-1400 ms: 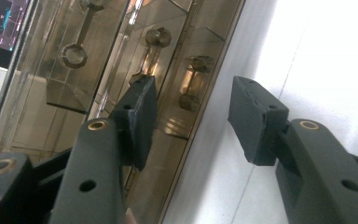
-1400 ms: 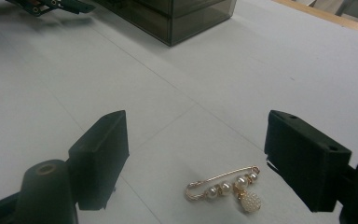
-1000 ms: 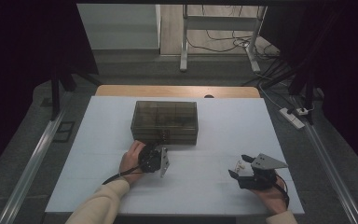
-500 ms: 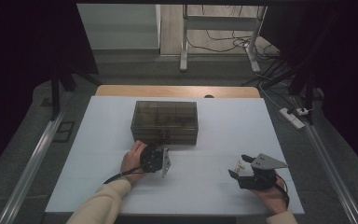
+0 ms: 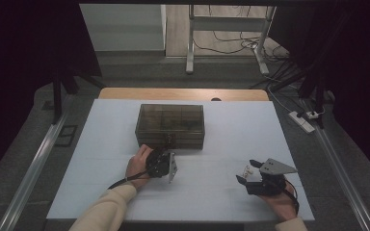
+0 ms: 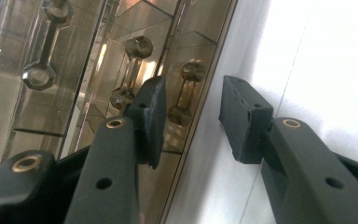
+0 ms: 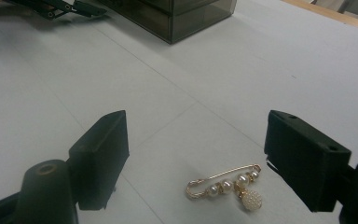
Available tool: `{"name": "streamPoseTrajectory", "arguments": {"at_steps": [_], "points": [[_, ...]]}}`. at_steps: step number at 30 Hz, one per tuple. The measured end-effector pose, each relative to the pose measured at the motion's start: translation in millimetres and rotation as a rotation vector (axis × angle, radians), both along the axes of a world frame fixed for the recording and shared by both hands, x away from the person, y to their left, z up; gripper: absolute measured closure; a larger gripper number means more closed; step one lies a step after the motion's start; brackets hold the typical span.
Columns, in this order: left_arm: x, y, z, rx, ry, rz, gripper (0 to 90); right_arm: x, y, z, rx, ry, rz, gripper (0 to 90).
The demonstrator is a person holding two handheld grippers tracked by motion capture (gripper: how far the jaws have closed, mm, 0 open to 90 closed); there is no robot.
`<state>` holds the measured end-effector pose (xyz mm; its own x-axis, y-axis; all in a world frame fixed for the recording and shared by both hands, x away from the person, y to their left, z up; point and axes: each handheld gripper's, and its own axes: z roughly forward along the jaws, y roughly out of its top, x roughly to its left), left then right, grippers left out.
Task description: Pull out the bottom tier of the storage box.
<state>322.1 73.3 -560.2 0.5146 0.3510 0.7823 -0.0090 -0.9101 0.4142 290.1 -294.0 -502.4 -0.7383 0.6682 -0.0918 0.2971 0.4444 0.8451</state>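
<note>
Smoked-plastic drawer box [image 5: 170, 124] sits mid-table on the white table cover [image 5: 221, 192]. Left gripper [image 5: 166, 143] is right at the box's near front face, jaws part-way apart and just been closing in, w/ a small brass knob [image 6: 187, 93] in the gap between the pads; pads not pressing it yet. Right gripper [image 5: 246, 172] is well right of the box & nearer the person, jaws wide, nothing held. Pearl brooch pin [image 7: 228, 186] lies on the cover between those jaws, closer to the right one, not touching either.

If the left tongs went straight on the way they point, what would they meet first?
Probably the front of the box: a dumbbell-shaped drawer knob sits in line between the left tongs, whose jaws have just been closing.
</note>
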Motion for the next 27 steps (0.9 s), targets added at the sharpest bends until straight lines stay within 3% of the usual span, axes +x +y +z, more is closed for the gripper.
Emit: {"name": "streamPoseTrajectory", "arguments": {"at_steps": [5, 27], "points": [[1.0, 0.1, -0.5, 0.019, -0.007, -0.001, 60.7, 0.1, -0.1, -0.1, -0.001, 0.001, 0.001, 20.9], [2.1, 0.5, -2.7, 0.03, -0.043, 0.017, 66.8, 0.1, -0.3, -0.3, 0.001, 0.001, -0.001, 21.0]]}}
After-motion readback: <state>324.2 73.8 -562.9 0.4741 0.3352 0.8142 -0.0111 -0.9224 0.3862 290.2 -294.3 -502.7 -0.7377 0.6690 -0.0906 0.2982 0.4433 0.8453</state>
